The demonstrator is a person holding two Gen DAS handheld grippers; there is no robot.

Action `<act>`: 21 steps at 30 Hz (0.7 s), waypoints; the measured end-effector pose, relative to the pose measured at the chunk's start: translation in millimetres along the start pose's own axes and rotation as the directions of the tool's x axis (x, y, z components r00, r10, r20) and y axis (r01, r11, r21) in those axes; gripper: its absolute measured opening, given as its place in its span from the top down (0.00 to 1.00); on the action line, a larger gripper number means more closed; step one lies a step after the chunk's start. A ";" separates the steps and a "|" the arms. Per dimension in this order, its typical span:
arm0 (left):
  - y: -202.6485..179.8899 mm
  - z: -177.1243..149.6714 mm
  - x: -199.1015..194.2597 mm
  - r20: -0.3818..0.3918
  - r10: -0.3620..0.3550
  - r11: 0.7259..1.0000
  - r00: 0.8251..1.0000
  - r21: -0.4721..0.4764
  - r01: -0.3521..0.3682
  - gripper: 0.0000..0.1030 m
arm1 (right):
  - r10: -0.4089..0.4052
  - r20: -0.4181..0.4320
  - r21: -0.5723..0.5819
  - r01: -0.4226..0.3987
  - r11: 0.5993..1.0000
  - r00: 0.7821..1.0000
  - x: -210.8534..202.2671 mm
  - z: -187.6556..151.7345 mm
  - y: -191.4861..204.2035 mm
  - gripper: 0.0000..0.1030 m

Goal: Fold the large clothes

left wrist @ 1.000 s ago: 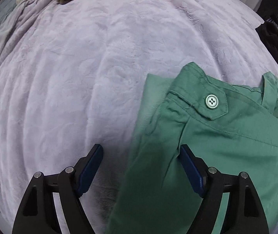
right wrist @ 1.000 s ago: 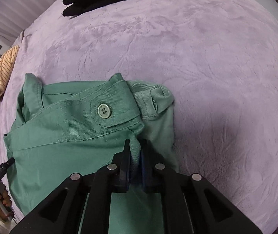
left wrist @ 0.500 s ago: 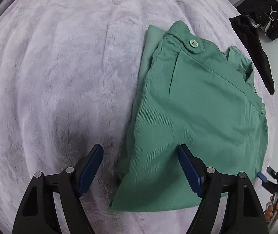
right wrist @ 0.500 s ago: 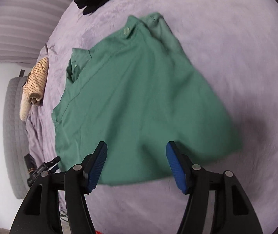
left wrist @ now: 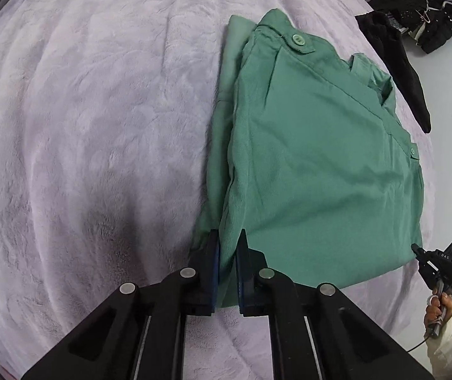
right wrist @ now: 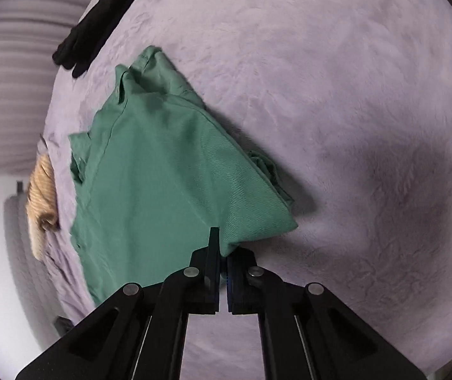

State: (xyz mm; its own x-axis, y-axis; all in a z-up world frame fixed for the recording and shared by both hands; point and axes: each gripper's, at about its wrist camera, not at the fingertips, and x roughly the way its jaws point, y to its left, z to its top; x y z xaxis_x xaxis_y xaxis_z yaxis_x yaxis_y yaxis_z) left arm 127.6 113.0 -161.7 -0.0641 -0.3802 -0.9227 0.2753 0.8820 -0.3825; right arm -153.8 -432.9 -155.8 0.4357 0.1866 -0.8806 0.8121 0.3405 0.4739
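The folded green cotton trousers (left wrist: 314,158) lie flat on a lilac plush bedspread (left wrist: 99,126), the waistband with its pale green round button (left wrist: 297,39) at the far end and the folded edge at the near end. In the right wrist view the same garment (right wrist: 162,183) sits left of centre, its near corner drawn to a point.

The left claw (left wrist: 227,253) is clamped on the near left corner of the trousers, a ridge of green cloth pinched between its blue-padded fingers (left wrist: 215,262). The right claw (right wrist: 222,253) is closed tight on the near right corner, the cloth gathered to its tip. Seen from the left wrist, the right claw (left wrist: 416,248) appears small at the trousers' other near corner, with a hand (left wrist: 440,308) in a white sleeve behind it.

Beyond the trousers a black garment (left wrist: 397,60) lies along the bedspread's far edge, also seen from the right wrist (right wrist: 89,31). A striped yellow-and-white cloth (right wrist: 40,199) lies at the bed's left side.
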 end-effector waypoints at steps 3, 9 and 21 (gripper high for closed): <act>20.7 -10.8 20.4 -0.029 -0.020 0.998 0.999 -0.068 0.018 0.90 | -0.062 -0.033 -0.020 0.062 0.998 0.998 17.5 -1.7 -12.4 0.96; 27.4 -19.1 10.5 -0.006 -0.013 0.995 1.000 -0.100 0.012 0.90 | -0.061 -0.055 -0.021 0.060 0.998 0.997 20.1 -2.0 -20.3 0.95; -30.5 3.8 -9.8 0.097 0.157 0.987 0.983 0.021 -0.160 0.90 | -0.128 0.041 -0.326 0.135 0.936 0.991 -12.4 -33.5 54.9 0.91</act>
State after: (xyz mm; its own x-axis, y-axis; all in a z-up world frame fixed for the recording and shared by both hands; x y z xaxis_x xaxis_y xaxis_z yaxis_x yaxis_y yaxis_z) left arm 123.5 88.8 -140.8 0.0730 -0.2617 -0.9624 0.3024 0.9253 -0.2287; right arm -127.5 -385.6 -118.8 0.3436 0.1034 -0.9334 0.6918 0.6444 0.3260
